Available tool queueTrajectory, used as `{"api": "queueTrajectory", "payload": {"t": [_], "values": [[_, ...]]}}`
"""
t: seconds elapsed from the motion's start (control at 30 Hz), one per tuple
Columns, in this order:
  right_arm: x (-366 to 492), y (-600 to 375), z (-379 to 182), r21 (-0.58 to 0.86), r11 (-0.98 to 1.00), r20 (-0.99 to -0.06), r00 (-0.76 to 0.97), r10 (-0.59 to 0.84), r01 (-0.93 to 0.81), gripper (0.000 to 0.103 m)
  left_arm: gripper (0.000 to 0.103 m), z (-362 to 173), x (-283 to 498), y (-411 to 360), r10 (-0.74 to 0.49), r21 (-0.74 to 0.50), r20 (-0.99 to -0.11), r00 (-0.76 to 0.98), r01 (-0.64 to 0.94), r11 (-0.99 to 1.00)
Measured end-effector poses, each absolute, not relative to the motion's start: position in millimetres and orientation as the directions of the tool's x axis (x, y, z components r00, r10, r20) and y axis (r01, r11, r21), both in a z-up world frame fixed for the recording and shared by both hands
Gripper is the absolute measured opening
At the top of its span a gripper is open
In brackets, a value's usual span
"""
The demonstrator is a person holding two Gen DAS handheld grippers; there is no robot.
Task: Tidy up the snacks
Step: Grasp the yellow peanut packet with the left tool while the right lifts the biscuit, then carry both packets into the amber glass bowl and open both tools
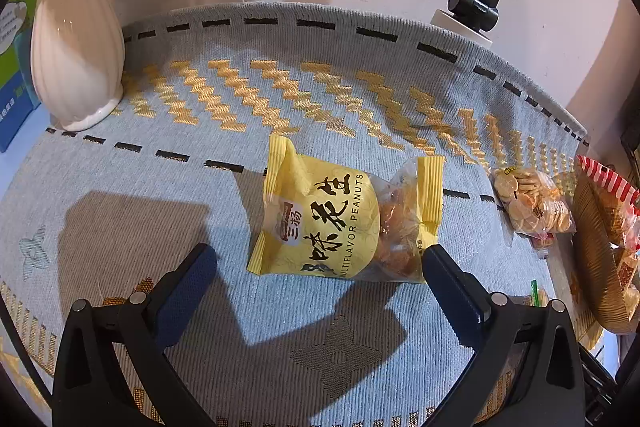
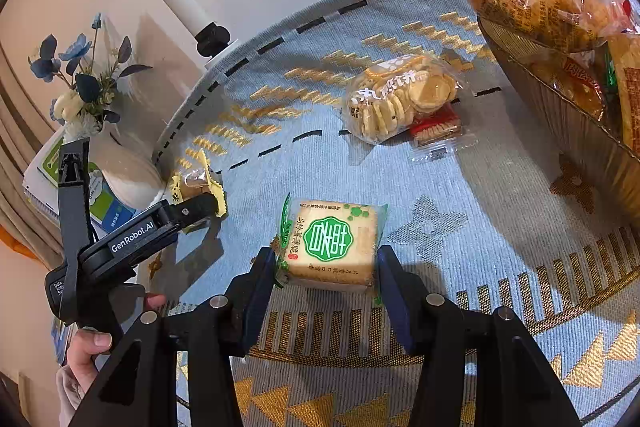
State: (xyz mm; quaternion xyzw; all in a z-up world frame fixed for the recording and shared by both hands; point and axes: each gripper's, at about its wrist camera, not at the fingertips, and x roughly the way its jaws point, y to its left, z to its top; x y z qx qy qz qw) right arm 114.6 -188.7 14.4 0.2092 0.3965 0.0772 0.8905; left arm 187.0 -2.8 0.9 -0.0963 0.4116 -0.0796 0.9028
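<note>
Cracker packet (image 2: 334,243) clamped in right gripper (image 2: 326,267) fingers — left gripper (image 1: 320,259) spread, peanut bag (image 1: 340,223) ahead.

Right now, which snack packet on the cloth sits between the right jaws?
The square cracker packet with the green seal. The yellow peanut bag lies off by the left gripper, and the round biscuit bag lies farther back.
</note>
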Motion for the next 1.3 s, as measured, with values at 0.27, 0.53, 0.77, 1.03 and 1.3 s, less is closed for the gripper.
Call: {"api": "queueTrajectory", "payload": {"t": [0.27, 0.53, 0.77, 1.03, 1.3], "values": [[115, -189, 15, 0.434, 0.9, -0.674, 0.673, 0.304, 0.028, 0.051, 0.103, 1, 186, 0, -0.222, -0.239, -0.728, 0.649, 0.064, 0.969], [116, -189, 15, 0.431, 0.902, -0.676, 0.671, 0.304, 0.025, 0.051, 0.1, 4, 196, 3, -0.24, -0.269, -0.715, 0.657, 0.059, 0.961], [116, -191, 17, 0.455, 0.891, -0.655, 0.678, 0.334, 0.001, 0.049, 0.048, 13, 187, 8, -0.322, -0.339, -0.622, 0.714, 0.124, 0.932], [102, -193, 36, 0.535, 0.841, -0.549, 0.723, 0.419, -0.082, 0.049, 0.046, 37, 159, 14, -0.325, -0.352, -0.585, 0.743, 0.129, 0.927], [83, -210, 91, 0.521, 0.842, -0.485, 0.765, 0.425, -0.137, 0.049, 0.046, 76, 140, -12, -0.335, -0.34, -0.58, 0.743, 0.153, 0.928]]}}
